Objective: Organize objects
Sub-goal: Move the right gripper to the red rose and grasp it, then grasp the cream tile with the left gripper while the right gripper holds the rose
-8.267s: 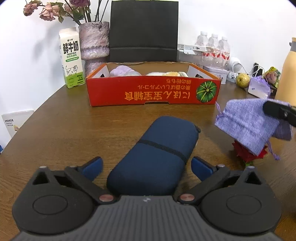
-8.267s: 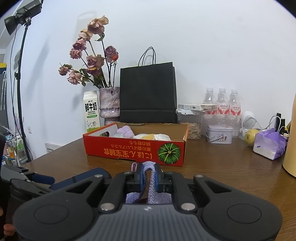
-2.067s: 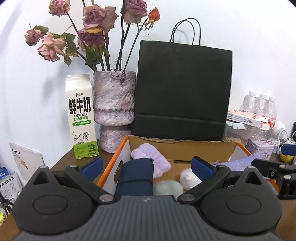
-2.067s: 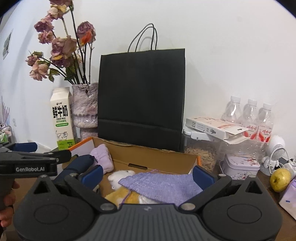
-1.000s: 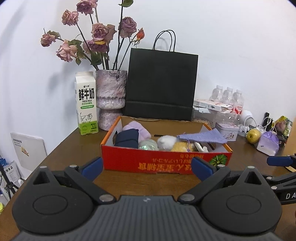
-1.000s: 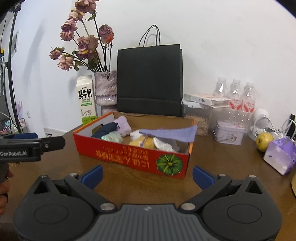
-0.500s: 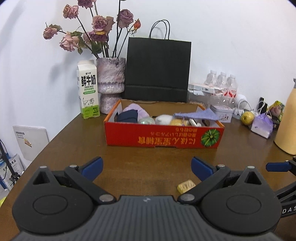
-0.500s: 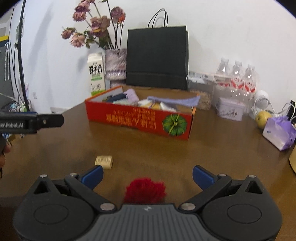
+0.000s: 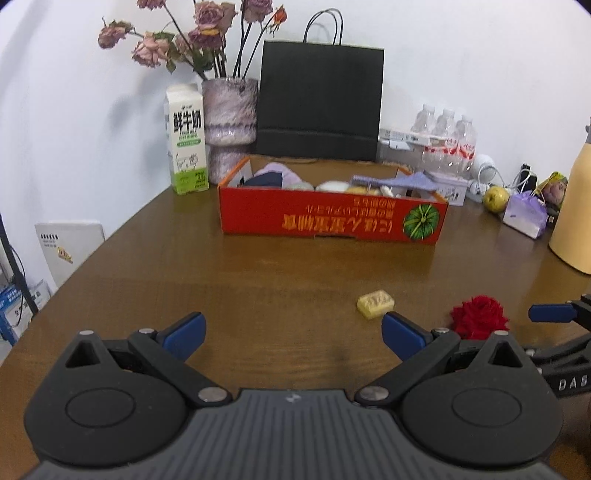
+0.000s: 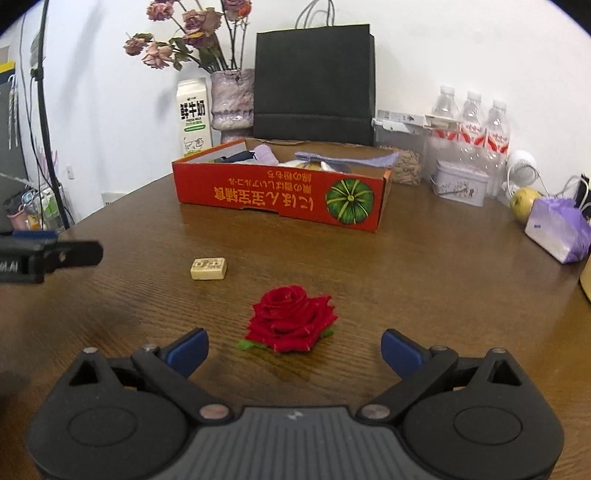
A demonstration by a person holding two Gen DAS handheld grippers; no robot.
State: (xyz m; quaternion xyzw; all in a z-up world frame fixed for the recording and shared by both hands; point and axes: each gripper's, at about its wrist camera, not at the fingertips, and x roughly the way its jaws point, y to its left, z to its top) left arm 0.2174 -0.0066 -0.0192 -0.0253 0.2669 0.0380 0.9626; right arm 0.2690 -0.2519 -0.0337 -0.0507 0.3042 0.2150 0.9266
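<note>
Lying on the table (image 10: 424, 266) short of the red box (image 10: 280, 194), the red rose (image 10: 291, 319) could be crushed or nudged away if the empty, wide-open right gripper (image 10: 293, 345), its jaws just eased inward, were closed off-centre, while the left gripper (image 9: 291, 330), likewise open and empty, is aimed short of the small yellow block (image 9: 375, 303).

Both pouches now lie in the red box (image 9: 328, 221); the wide-open grippers (image 9: 291, 328) (image 10: 293, 345) are back, the right one closing slightly over the red rose (image 10: 291, 319).

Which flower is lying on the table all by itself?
The bright red rose, flat on the wooden table. The other flowers, the dried pink roses, stand upright in the vase at the back.
</note>
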